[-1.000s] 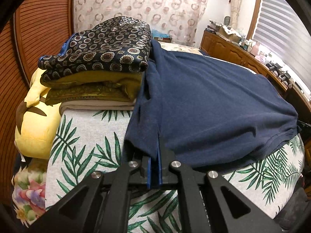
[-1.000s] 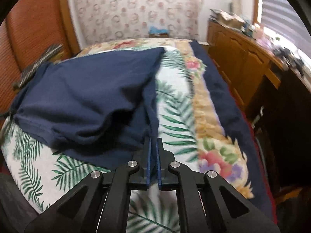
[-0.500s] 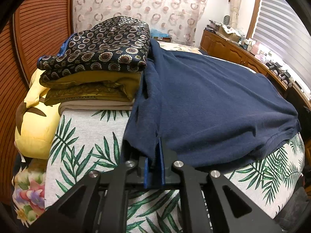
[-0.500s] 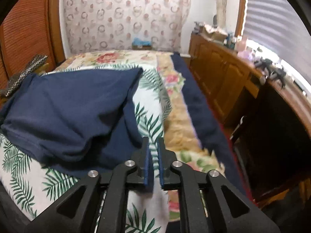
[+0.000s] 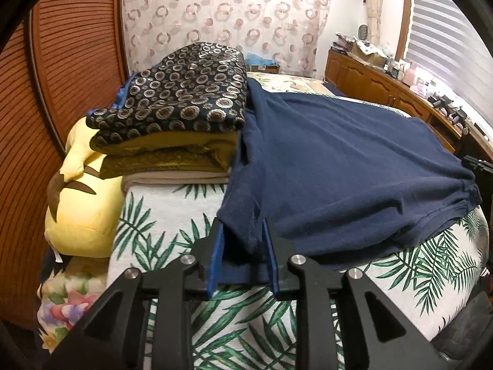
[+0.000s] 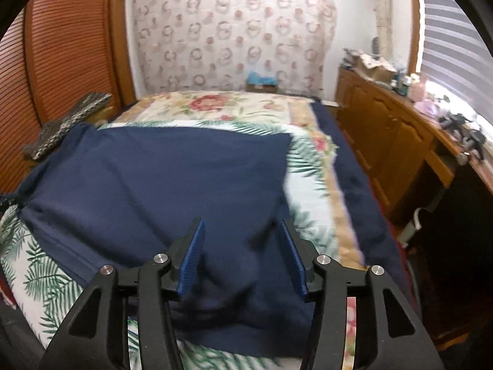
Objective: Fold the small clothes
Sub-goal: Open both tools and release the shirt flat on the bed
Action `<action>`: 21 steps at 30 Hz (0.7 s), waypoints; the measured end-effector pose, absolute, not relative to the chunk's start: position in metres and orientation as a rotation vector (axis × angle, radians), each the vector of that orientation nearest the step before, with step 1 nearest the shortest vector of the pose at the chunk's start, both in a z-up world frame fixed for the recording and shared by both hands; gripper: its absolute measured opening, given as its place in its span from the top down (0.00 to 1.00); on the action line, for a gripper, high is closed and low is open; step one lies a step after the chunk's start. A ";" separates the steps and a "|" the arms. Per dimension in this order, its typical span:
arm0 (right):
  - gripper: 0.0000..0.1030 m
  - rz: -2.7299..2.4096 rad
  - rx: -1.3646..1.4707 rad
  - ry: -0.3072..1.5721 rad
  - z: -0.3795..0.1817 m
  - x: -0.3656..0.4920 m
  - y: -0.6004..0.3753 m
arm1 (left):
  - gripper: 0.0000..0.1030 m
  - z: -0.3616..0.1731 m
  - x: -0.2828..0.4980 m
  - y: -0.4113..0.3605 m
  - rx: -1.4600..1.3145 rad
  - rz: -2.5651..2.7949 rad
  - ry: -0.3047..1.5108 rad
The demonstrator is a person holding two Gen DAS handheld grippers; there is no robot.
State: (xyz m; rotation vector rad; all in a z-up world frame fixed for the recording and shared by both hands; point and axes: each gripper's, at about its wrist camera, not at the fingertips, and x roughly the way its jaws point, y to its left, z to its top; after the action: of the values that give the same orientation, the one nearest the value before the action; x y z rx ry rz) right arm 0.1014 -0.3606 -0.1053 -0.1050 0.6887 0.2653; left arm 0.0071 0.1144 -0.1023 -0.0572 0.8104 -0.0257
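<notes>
Both our grippers letting go of navy shirt (image 5: 339,160) on the bed (image 5: 160,222).
Left gripper (image 5: 243,240) and right gripper (image 6: 243,246) jaws opening, cloth loose between pads.

Home bedroom; bed (image 6: 308,185), curtain (image 6: 234,37)

**What we could not make out**

We found the right wrist view smeared by motion, so the leaf-print cover (image 6: 46,280) lost its detail there. The small objects on the wooden cabinet (image 5: 385,86) were too small for us to name. The navy shirt (image 5: 339,166) hid the bed beneath it, and the folded stack (image 5: 181,129) covered part of the yellow cushion (image 5: 83,203).
</notes>
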 end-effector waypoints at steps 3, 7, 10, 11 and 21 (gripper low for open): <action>0.49 0.306 -0.104 0.713 -0.116 0.108 -0.344 | 0.71 -0.102 0.007 0.119 -0.058 -0.011 0.807; 0.40 0.346 -0.120 0.736 -0.128 0.110 -0.324 | 0.68 -0.107 0.010 0.123 -0.067 0.001 0.820; 0.35 0.370 -0.128 0.753 -0.137 0.109 -0.315 | 0.67 -0.112 0.012 0.125 -0.077 0.004 0.833; 0.35 0.373 -0.133 0.755 -0.139 0.107 -0.315 | 0.67 -0.113 0.011 0.125 -0.082 0.004 0.836; 0.35 0.368 -0.125 0.738 -0.147 0.098 -0.316 | 0.66 -0.121 0.015 0.128 -0.149 -0.021 0.865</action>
State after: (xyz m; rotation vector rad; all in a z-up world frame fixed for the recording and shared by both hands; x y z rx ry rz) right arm 0.0985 -0.3159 -0.1472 -0.1246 0.7383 0.3678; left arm 0.0153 0.1278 -0.1209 -0.1493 0.8645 -0.0210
